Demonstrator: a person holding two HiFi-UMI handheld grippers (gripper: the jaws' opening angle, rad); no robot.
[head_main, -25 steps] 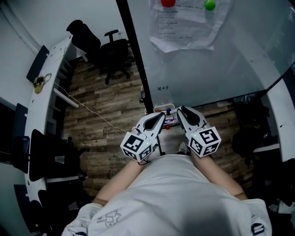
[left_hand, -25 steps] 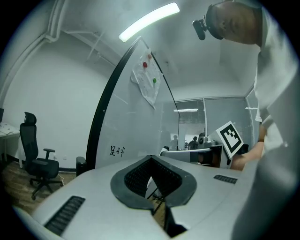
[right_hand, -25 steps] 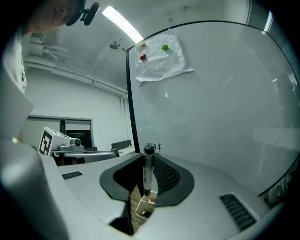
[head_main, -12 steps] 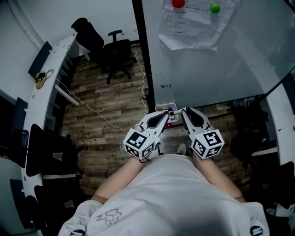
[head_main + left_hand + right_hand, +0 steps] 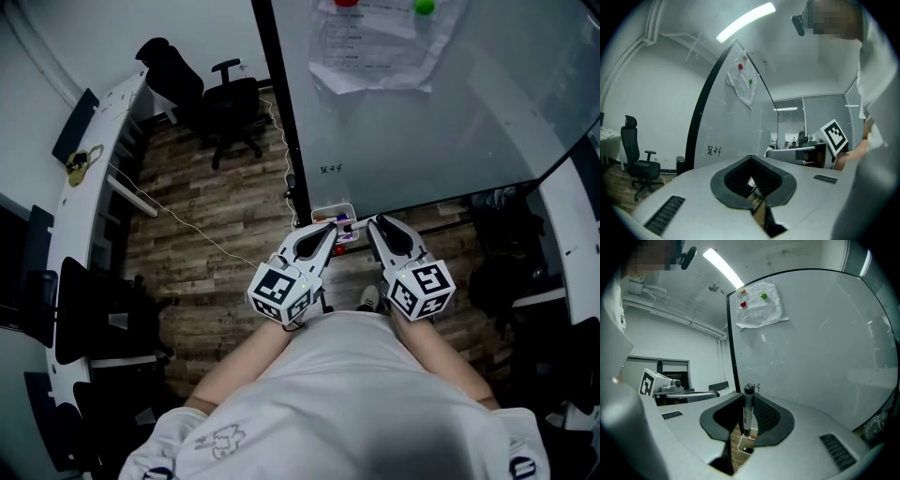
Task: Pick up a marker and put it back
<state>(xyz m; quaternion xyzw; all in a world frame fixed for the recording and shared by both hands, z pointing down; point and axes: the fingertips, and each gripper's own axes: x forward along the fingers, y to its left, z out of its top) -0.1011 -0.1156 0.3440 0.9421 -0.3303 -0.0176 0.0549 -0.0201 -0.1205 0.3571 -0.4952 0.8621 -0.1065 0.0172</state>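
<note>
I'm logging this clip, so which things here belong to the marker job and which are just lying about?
Job: black marker, held upright in the jaws of the right gripper; marker tray below it, at the foot of the whiteboard.
Lying about: left gripper, empty; pinned paper; office chairs; white cable on the floor.

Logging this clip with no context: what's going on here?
A person stands at a whiteboard with a gripper in each hand. The right gripper is clamped on a black marker, held upright above the small white marker tray at the board's lower edge. The left gripper sits beside it, jaws together and empty. Whether the marker is coming out or going back can't be told.
</note>
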